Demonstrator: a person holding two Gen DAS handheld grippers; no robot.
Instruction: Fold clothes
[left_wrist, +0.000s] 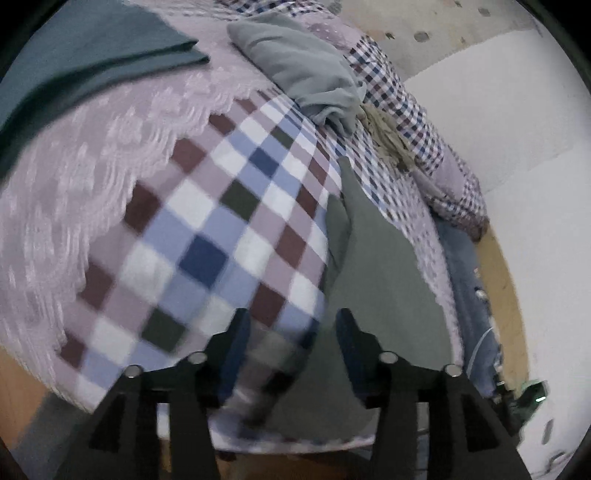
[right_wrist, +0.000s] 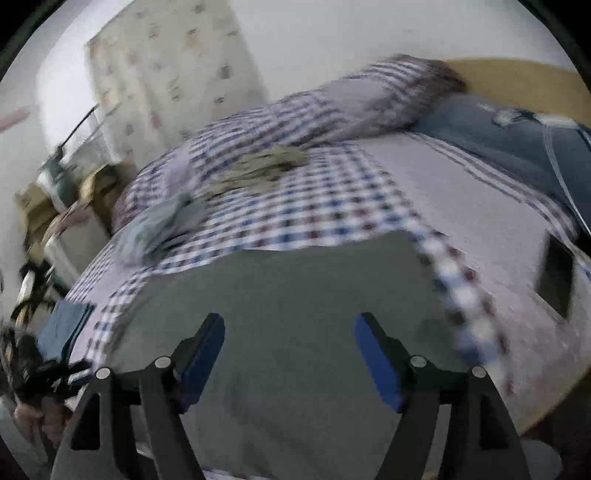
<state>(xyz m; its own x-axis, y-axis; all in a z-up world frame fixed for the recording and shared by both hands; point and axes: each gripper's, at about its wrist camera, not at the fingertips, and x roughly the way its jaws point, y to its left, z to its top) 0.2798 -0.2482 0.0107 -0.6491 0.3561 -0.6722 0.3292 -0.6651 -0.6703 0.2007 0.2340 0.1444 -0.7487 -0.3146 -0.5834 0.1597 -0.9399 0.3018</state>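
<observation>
In the left wrist view, the left gripper (left_wrist: 291, 325) is seen with its fingers spread apart, nothing being pinched between them. It is held low over the near edge of a bed covered by a checked bedspread (left_wrist: 207, 236). A grey-green garment (left_wrist: 384, 273) is laid flat on the bedspread, its left edge lying just under the gap between the fingers and most of it spread to the right of the gripper. Beyond the garment, a crumpled light grey garment (left_wrist: 306, 70) is seen on the bedspread, with a beige crumpled cloth (left_wrist: 384, 133) touching its right side. A dark teal cloth (left_wrist: 88, 51) is laid flat far to the left of the grey-green garment. A blue pillow (left_wrist: 469, 295) is seen past the garment's right side.

In the right wrist view, the right gripper (right_wrist: 290, 332) is likewise shown with its fingers spread wide and empty. It is held directly above the grey-green garment (right_wrist: 288, 280), which fills the space between and ahead of the fingers. The light grey garment (right_wrist: 162, 225) and the beige cloth (right_wrist: 258, 166) are seen beyond the garment to the left, and the blue pillow (right_wrist: 509, 140) beyond it to the right. A dark flat object (right_wrist: 556, 277) lies on the bedspread (right_wrist: 314, 206) to the garment's right; what it is cannot be told.
</observation>
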